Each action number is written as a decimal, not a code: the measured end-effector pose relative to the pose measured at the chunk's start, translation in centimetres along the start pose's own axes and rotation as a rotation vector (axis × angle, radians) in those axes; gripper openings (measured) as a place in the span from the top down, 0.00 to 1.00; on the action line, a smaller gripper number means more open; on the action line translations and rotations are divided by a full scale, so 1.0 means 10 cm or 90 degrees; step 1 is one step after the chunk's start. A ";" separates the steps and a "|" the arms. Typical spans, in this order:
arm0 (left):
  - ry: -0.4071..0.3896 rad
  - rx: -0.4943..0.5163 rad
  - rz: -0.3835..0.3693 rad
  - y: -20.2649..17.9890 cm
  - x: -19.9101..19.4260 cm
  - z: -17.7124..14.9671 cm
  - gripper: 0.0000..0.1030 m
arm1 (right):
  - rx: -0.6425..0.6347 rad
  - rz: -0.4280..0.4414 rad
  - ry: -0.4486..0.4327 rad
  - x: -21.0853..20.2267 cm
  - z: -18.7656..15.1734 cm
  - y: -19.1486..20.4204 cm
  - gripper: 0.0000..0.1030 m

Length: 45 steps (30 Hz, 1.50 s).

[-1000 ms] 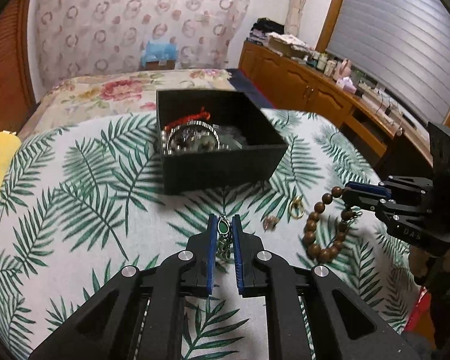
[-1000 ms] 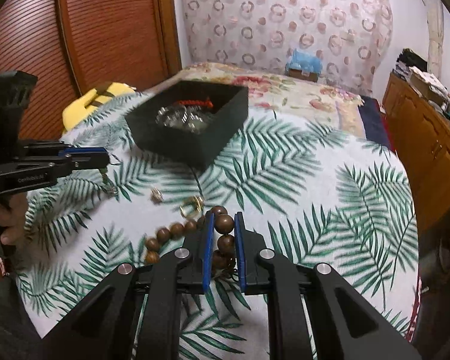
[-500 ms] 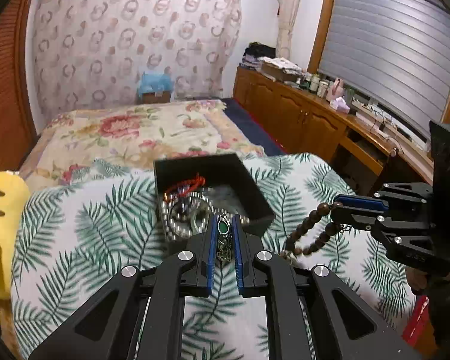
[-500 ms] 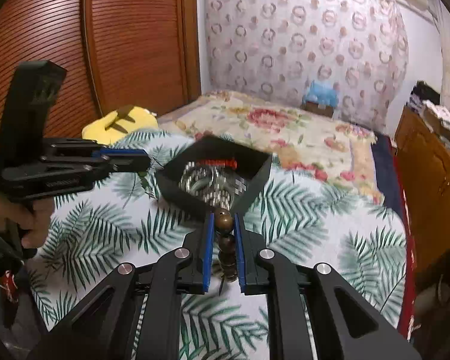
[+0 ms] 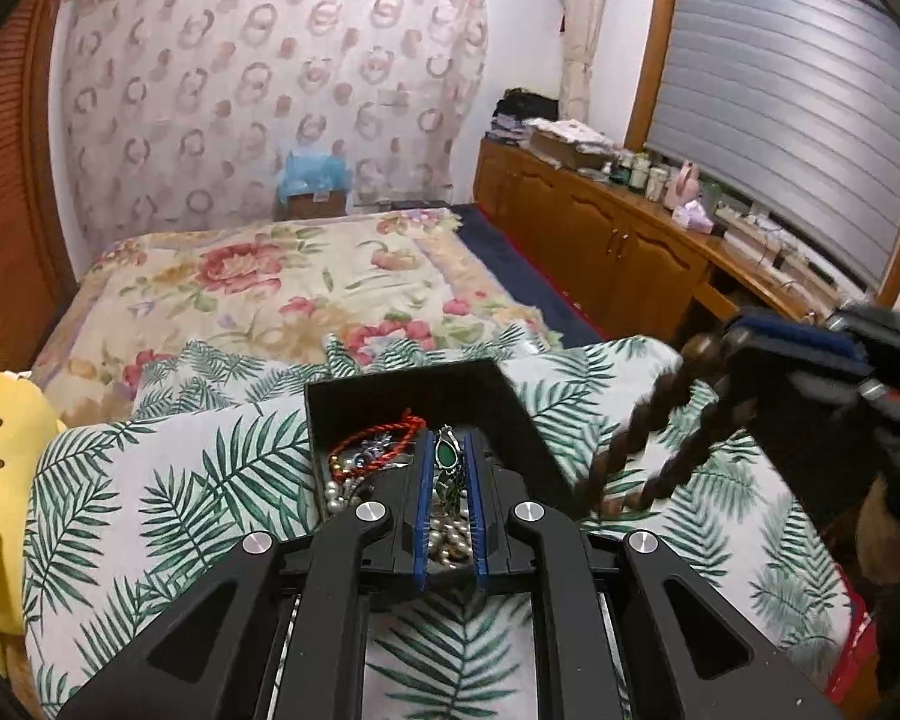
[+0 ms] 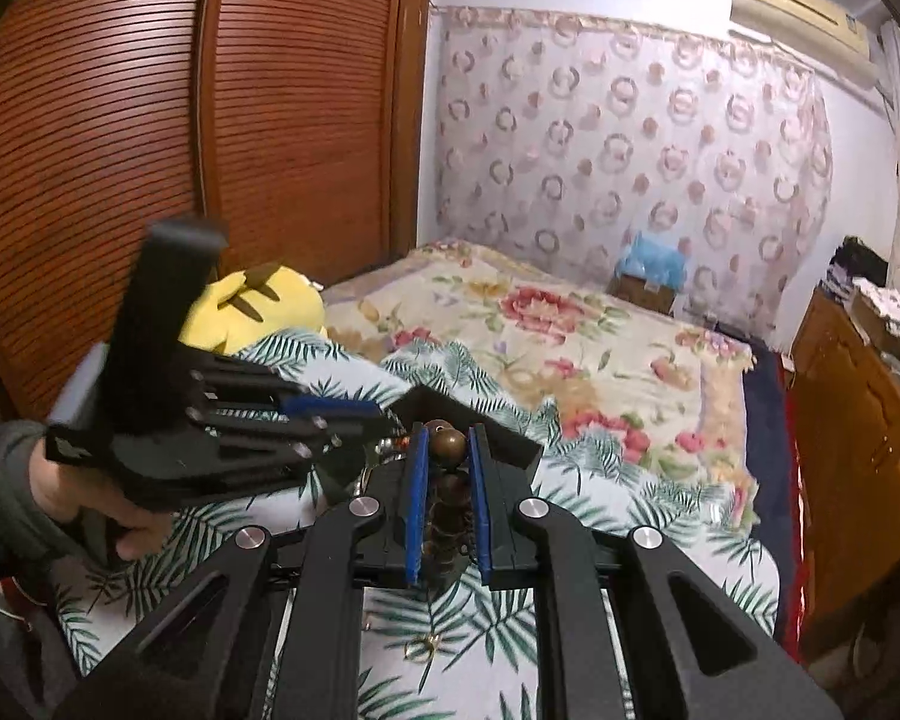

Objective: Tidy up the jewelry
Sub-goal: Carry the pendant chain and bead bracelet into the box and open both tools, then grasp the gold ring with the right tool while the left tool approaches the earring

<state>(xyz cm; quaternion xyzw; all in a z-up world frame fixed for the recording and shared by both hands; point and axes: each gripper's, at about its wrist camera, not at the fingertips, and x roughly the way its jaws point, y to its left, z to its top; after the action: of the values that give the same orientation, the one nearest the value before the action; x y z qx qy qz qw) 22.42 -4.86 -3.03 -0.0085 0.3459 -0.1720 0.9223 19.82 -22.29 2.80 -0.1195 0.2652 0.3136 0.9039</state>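
Both tools hold jewelry above the black box (image 5: 513, 414)

Left tool (image 5: 448, 483) clamps a green pendant (image 5: 447, 453) upright; right tool (image 6: 447, 480) grips a wooden bead bracelet (image 6: 448, 450), hanging lengthwise downward.

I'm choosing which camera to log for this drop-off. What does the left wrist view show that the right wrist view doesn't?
Only the left wrist view shows the black box's contents, a red cord bracelet and pearls, plus the green-stone pendant gripped by the left gripper. Only the right wrist view shows a gold ring left on the bedspread. Both show the wooden bead bracelet in the right gripper.
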 end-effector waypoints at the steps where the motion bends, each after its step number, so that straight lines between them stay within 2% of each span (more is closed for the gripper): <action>1: 0.004 -0.002 0.002 0.01 0.04 0.00 0.91 | 0.001 0.000 0.000 0.02 0.01 -0.02 0.85; 9: 0.011 -0.018 0.027 0.13 0.12 0.00 0.89 | 0.007 -0.001 -0.002 0.20 0.11 -0.11 0.85; 12: 0.006 -0.024 0.040 0.17 0.10 -0.01 0.75 | 0.005 0.001 -0.006 0.28 0.15 -0.13 0.85; 18: 0.002 -0.042 0.052 0.28 0.03 -0.05 0.71 | 0.001 0.004 0.002 0.47 0.17 -0.12 0.85; 20: 0.000 -0.046 0.059 0.31 0.01 -0.06 0.64 | 0.004 0.009 0.006 0.54 0.17 -0.13 0.85; 22: -0.001 -0.049 0.068 0.37 -0.02 -0.07 0.63 | 0.008 0.011 0.012 0.61 0.16 -0.14 0.85; 24: -0.005 -0.056 0.073 0.41 -0.06 -0.09 0.52 | 0.015 0.015 0.022 0.70 0.15 -0.16 0.85; 25: -0.011 -0.059 0.077 0.43 -0.08 -0.09 0.41 | 0.019 0.017 0.027 0.75 0.14 -0.16 0.85; 32: -0.037 -0.044 0.110 0.44 -0.23 -0.13 0.14 | 0.038 0.023 0.047 0.94 0.07 -0.17 0.85; 33: -0.039 -0.045 0.111 0.44 -0.25 -0.14 0.12 | 0.041 0.027 0.046 0.94 0.07 -0.18 0.82; 34: -0.042 -0.045 0.114 0.44 -0.26 -0.15 0.09 | 0.046 0.029 0.048 0.95 0.06 -0.19 0.71; 35: -0.043 -0.045 0.117 0.44 -0.27 -0.16 0.08 | 0.050 0.024 0.048 0.94 0.05 -0.20 0.64; 42: -0.028 -0.047 0.113 0.43 -0.27 -0.29 0.08 | 0.072 0.010 0.061 0.79 -0.12 -0.26 0.63; 45: -0.016 -0.043 0.106 0.41 -0.27 -0.36 0.08 | 0.082 0.006 0.073 0.71 -0.25 -0.26 0.55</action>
<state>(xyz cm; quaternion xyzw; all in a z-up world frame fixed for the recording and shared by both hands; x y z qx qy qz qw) 19.44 0.22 -4.59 -0.0132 0.3395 -0.0827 0.9369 25.14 -21.70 -3.09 -0.0774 0.3369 0.2927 0.8915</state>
